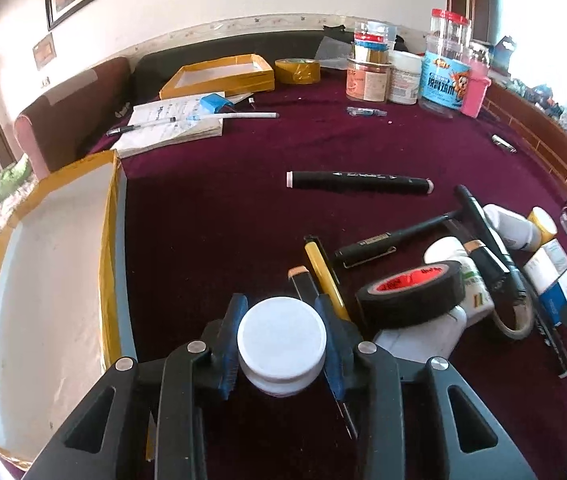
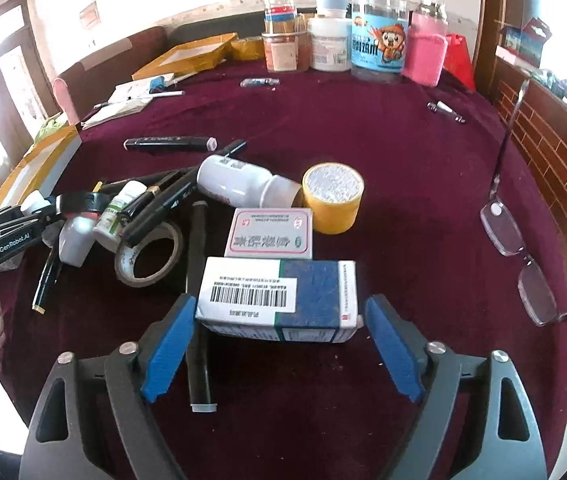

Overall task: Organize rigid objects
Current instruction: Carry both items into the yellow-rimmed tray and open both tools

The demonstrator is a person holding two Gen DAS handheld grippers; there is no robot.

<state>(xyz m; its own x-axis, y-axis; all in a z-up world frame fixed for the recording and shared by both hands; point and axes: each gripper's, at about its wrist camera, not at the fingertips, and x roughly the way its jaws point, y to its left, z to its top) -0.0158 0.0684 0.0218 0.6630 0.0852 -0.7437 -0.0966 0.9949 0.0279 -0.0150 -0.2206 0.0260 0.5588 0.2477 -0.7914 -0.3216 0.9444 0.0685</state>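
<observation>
Left wrist view: the left gripper [image 1: 282, 336] is closed on a small white jar [image 1: 282, 342], its blue pads pressed against both sides of the round white lid. The jar sits upright between the fingers, directly ahead of the camera. To the left lies an open tray [image 1: 49, 264] with yellow taped edges, its floor bare. To the right, on the maroon bench [image 1: 211, 220], lies a clutter of items: a roll of black tape [image 1: 411, 294], a yellow pen [image 1: 323, 276] and a white bottle [image 1: 507, 222] on its side. A black marker [image 1: 359, 182] lies alone further out.

Right wrist view: the right gripper [image 2: 281, 340] stands wide open, holding nothing. A blue and white box [image 2: 279, 296] with a barcode label lies between its fingers; a gap shows on the right side, while on the left the pad [image 2: 171, 344] sits just beside the box and contact cannot be confirmed. Just behind this box lies a second box [image 2: 269, 232] with a pink border. Beyond that are a yellow tape roll [image 2: 333, 196] and the white bottle [image 2: 235, 180]. A clear tape roll [image 2: 149, 256] lies to the left. Spectacles [image 2: 519, 256] lie at the bench's right edge. The left gripper [image 2: 39, 210] appears at far left.
</observation>
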